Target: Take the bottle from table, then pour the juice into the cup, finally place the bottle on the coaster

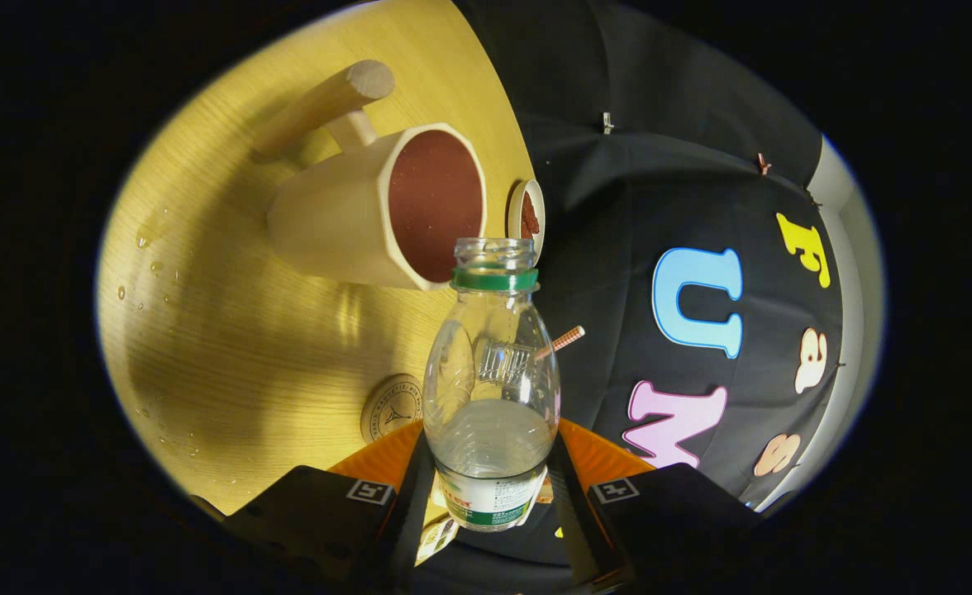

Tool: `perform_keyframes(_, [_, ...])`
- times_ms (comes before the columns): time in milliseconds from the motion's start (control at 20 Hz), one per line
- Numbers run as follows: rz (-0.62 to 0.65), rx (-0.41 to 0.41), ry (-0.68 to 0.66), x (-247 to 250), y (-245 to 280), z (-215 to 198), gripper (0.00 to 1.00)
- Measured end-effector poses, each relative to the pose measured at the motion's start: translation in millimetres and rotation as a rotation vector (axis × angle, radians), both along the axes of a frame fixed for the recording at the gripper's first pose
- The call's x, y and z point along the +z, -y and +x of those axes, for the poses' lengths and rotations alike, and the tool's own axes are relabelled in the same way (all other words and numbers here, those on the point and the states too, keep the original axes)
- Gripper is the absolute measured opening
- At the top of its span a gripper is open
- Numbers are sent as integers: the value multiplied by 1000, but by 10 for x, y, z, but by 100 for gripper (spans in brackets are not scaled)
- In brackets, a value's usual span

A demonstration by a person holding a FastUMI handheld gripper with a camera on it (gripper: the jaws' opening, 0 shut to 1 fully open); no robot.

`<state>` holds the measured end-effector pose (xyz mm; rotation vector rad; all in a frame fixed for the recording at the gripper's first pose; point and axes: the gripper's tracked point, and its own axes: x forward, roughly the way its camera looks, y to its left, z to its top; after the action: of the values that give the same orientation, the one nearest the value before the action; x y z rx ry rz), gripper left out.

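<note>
Table [230,347]: pale wood grain is seen across the scene beyond the fingers; the whole view is rolled, so the tabletop is seen tilted steeply. Water drops are scattered on it, well apart from the cup.
Wall [668,165]: black cloth is hung behind the table's curved edge.
Cup [370,215]: a cream, faceted mug with a reddish-brown inside is stood on the table, just beyond the bottle's mouth. Its mouth is turned toward the camera. Whether any liquid is inside cannot be told.
Handle [325,103]: a round wooden bar is fixed to the cup's far side.
Bottle [492,372]: a clear plastic bottle is held between the fingers, neck pointing forward toward the cup's rim. The cap is off and the mouth is open. A green ring is seen round the neck. Clear liquid is pooled in the lower part, near the label.
Gripper [490,487]: the fingers are closed on the bottle's lower body, one pressed on each side.
Coaster [393,406]: a round disc with a printed mark is laid flat on the table, just beside the bottle's body and partly hidden by it.
Small dish [527,216]: a little round piece with a brown inside is set at the table's edge, just beside the cup.
Straw [567,337]: a striped stick is seen past the bottle's shoulder, against the wall.
</note>
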<state>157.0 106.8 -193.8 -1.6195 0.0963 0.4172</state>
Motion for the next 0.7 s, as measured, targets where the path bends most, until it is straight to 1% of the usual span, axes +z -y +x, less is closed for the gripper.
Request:
perform_keyframes(200, [-30,18,8,-9,20,3,72])
perform_keyframes(700, [-90,28,16,4,59,81,71])
